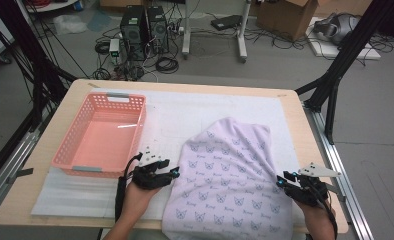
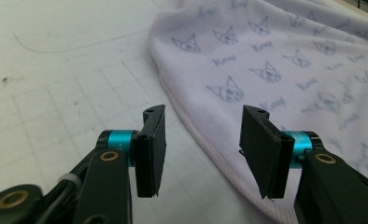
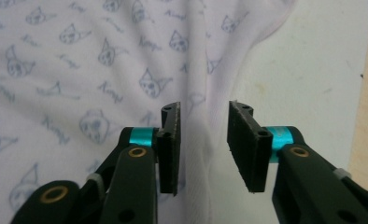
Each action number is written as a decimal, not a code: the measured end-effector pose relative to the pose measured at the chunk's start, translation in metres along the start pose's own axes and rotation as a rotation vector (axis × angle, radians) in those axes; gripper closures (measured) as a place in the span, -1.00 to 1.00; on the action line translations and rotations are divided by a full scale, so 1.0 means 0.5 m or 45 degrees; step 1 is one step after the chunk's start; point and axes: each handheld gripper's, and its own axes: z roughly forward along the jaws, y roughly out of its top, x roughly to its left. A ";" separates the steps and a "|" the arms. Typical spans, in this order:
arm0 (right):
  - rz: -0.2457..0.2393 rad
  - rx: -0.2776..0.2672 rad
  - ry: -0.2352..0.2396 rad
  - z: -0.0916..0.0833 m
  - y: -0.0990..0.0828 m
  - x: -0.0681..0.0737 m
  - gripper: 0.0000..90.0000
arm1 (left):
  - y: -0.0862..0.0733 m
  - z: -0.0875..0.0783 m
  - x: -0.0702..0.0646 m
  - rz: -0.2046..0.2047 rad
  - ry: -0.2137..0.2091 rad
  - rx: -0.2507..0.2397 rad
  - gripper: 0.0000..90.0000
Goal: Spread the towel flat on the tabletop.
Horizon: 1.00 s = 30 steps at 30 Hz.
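**Both grippers parted at the near edges of a printed lilac cloth**

The left gripper (image 1: 176,173) sits low over the table at the cloth's left border, its jaws parted with nothing between the pads. In the left gripper view (image 2: 203,149) the hem of the cloth (image 2: 285,70) runs diagonally through the gap: the left-hand pad stands over the bare white mat (image 2: 60,79), the right-hand pad over the fabric, and neither pad presses on it.

The right gripper (image 1: 280,181) rests at the cloth's right border near the front of the table, and it too is released. In the right gripper view (image 3: 203,144) a soft raised fold of the fabric lies below the gap between the pads, with the cloth's edge curving away just beyond and the mat to the right of it. Whether the pads brush the fold cannot be told; they do not clamp it.

The cloth (image 1: 230,175) lies between the two grippers, spread over the right half of the mat, its near end hanging over the table's front edge. It is pale lilac, finely ribbed, printed all over with small grey-blue cat heads and script lettering, and creased in long shallow folds.

To the left, well apart from the cloth, stands a pink basket (image 1: 135,132) with perforated walls.
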 end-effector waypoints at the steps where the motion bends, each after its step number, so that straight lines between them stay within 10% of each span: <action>1: 0.006 -0.002 0.000 0.004 0.002 -0.001 0.39 | 0.004 0.012 0.003 -0.005 0.011 0.015 0.12; 9: 0.063 0.029 -0.020 0.054 0.013 -0.021 0.26 | 0.017 0.065 -0.008 -0.019 -0.034 0.102 0.21; 12: 0.066 0.049 -0.013 0.071 0.012 -0.022 0.28 | 0.020 0.067 -0.028 0.140 0.047 0.137 0.65; 13: 0.062 0.063 -0.009 0.075 0.011 -0.021 0.31 | 0.021 0.066 -0.028 0.114 0.043 0.150 0.92; 19: 0.036 0.077 0.055 0.080 0.007 -0.013 0.77 | -0.003 0.014 -0.025 0.130 0.076 0.154 0.93; 25: -0.041 0.091 0.168 0.089 0.016 0.023 0.81 | -0.033 -0.049 -0.016 0.119 0.118 0.133 0.93; 30: -0.067 0.135 0.158 0.078 0.016 0.030 0.84 | -0.034 -0.069 -0.021 0.084 0.038 0.084 0.90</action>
